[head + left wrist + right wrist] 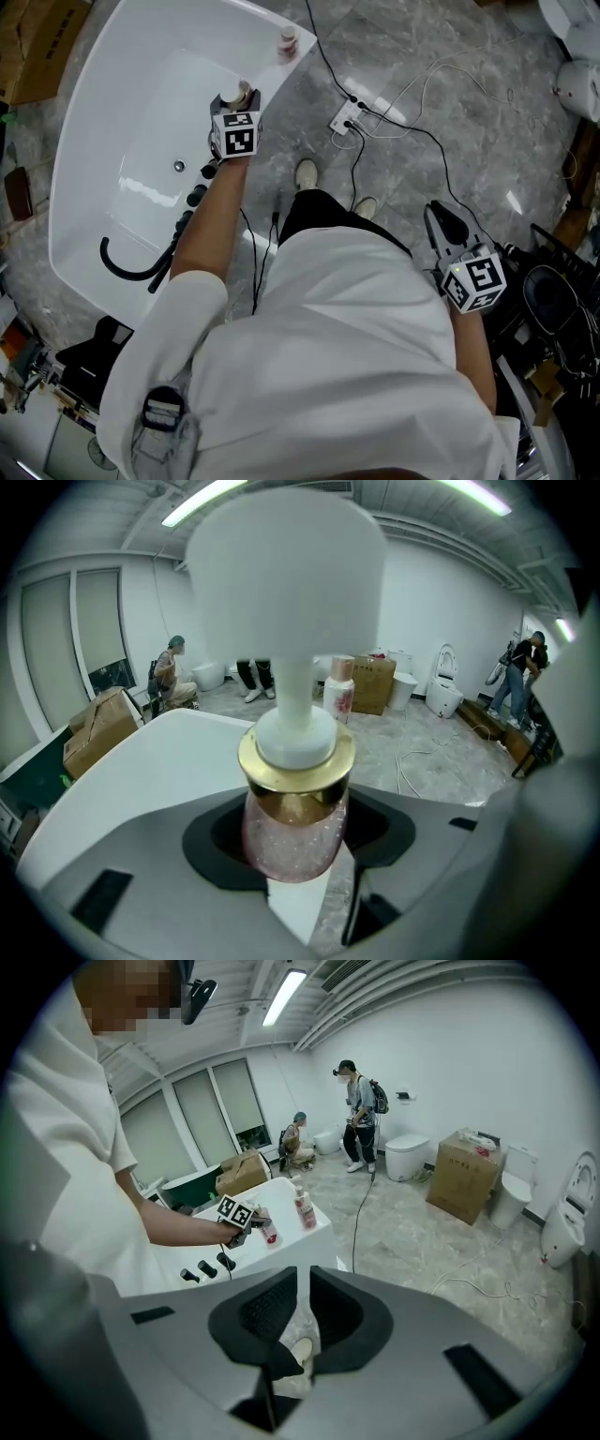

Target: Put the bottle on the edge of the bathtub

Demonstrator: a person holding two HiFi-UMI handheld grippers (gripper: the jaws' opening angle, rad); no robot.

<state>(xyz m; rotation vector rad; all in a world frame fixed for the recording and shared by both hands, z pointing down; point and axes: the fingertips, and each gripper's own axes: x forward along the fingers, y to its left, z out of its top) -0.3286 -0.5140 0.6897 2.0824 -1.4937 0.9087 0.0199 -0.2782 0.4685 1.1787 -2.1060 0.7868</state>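
Observation:
A pink glittery bottle [292, 841] with a gold collar and a white pump head stands upright between the jaws of my left gripper [298, 850], which is shut on it. In the head view that bottle [236, 97] and my left gripper [233, 111] are over the right rim of the white bathtub [112, 103]; I cannot tell whether the bottle rests on it. A second pink bottle [287, 41] stands on the tub's far corner, also visible as the second bottle [303, 1207]. My right gripper [441, 220] hangs by the person's right side, its jaws [305, 1321] shut and empty.
A black faucet [131, 267] and black knobs [197, 192] sit on the tub's near rim. A power strip with cables [346, 117] lies on the marble floor right of the tub. A dark rack [553, 300] stands at the right. Cardboard boxes [469, 1185], toilets and people are further off.

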